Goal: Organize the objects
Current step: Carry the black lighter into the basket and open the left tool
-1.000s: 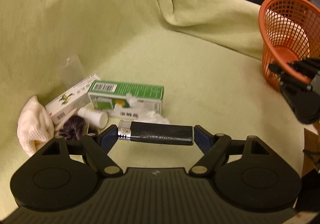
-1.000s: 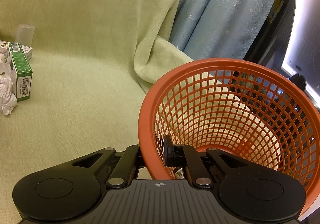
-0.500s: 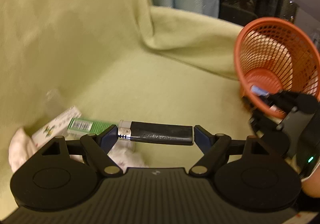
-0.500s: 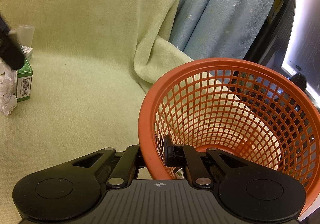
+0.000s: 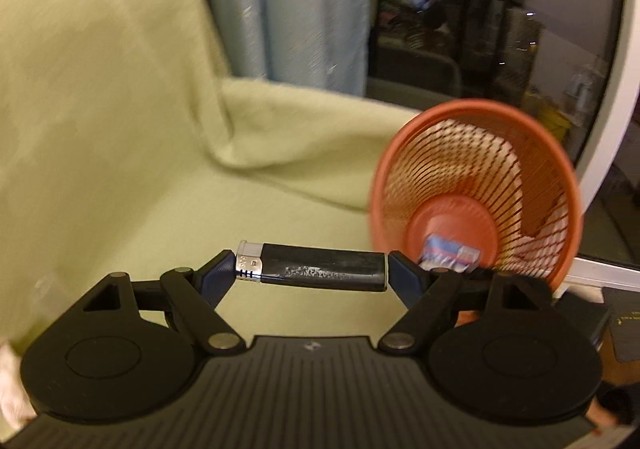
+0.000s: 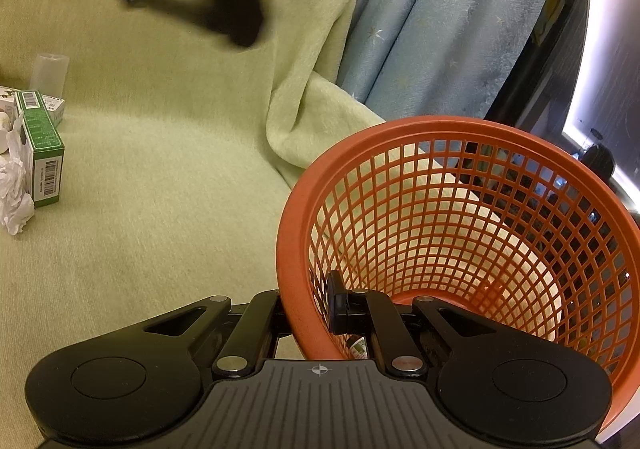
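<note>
The left claw (image 5: pixel 312 276) pinches a black lighter (image 5: pixel 316 273) end to end, lifted above the green sofa cover (image 6: pixel 160 209). The right claw (image 6: pixel 308 309) is pressed together on the near rim of the orange mesh basket (image 6: pixel 460 129), at the cover's right edge.

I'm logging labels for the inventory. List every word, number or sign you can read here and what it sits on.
Nothing reads clearly.
Lighter: markings on its metal cap, too small to read.
Green box: barcodes and white print, too small to read.
White box behind it: print too small.
Packet in the orange basket: blurred.
</note>
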Available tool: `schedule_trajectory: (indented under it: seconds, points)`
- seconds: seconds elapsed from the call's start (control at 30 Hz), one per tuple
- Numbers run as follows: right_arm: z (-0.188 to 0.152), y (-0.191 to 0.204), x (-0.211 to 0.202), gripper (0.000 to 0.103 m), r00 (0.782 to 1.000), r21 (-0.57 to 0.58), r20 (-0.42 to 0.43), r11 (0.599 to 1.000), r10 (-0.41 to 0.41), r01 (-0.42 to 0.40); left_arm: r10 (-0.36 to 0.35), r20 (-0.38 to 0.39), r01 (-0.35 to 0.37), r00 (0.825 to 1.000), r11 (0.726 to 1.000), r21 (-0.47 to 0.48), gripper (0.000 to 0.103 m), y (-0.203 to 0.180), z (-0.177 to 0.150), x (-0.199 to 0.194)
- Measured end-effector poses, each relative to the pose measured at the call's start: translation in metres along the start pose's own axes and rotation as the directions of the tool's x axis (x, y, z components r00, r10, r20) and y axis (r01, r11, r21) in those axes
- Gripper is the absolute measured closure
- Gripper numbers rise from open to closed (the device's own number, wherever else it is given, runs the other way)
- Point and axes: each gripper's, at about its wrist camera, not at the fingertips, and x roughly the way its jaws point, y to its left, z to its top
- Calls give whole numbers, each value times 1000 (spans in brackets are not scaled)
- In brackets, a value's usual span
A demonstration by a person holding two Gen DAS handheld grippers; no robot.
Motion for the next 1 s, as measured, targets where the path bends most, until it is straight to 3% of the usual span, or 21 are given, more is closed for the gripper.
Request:
schedule_trajectory:
  seconds: [0.33, 0.63, 0.83, 1.0]
  points:
    - [1, 0, -1, 100, 1000, 6, 0, 1000, 2, -2, -138, 33, 134, 990, 986, 101, 24, -53, 46, 15]
    - [2, 0, 0, 101, 1000, 11, 3, 1000, 2, -2, -235, -6, 233, 972, 961, 151, 20, -95, 62, 50]
    - [3, 0, 1, 101, 1000, 13, 4, 1000, 2, -2, -190, 23, 187, 981, 976, 114, 17, -81, 55, 44]
    - [3, -1, 1, 100, 1000, 20, 5, 1000, -1, 0, -41, 43, 41, 998, 999, -3, 17, -25, 35, 18]
